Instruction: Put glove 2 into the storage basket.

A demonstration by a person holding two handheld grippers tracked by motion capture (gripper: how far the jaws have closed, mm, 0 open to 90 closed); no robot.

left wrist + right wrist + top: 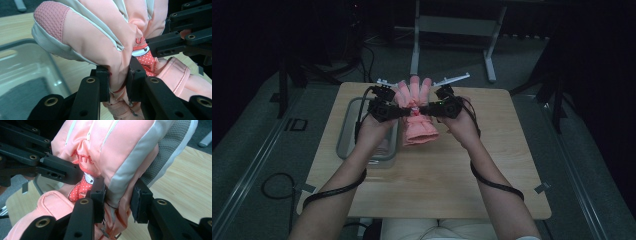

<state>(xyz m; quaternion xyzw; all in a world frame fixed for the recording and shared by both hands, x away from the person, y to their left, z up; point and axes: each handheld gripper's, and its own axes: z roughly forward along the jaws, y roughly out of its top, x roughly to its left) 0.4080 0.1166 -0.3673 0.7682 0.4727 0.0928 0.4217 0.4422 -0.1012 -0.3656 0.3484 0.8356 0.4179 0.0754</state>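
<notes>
Pink padded glove (414,107) sits above the middle of my wooden table (492,165), fingers pointing away from me and the cuff end drooping toward the tabletop. On its back I can make out an orange-red embroidered word in my right gripper view, partly covered by the other tool; I read something like "Aint" (83,158) but cannot be sure of the letters. Below it is a small patch with red fabric dotted white (147,61). The fingertip in my left gripper view has a darker pink textured pad (51,18), with pale grey panels along the sides.

My left gripper (384,111) comes at the glove from the left, and its jaws are clamped on a fold of the pink fabric near the wrist. My right gripper (446,106) comes from the opposite side, its jaws pinching the grey-and-pink edge of the glove. The two tools nearly meet across the glove.

Just left of it, under my left hand (371,131), a clear plastic bin (347,130) rests on the table.
</notes>
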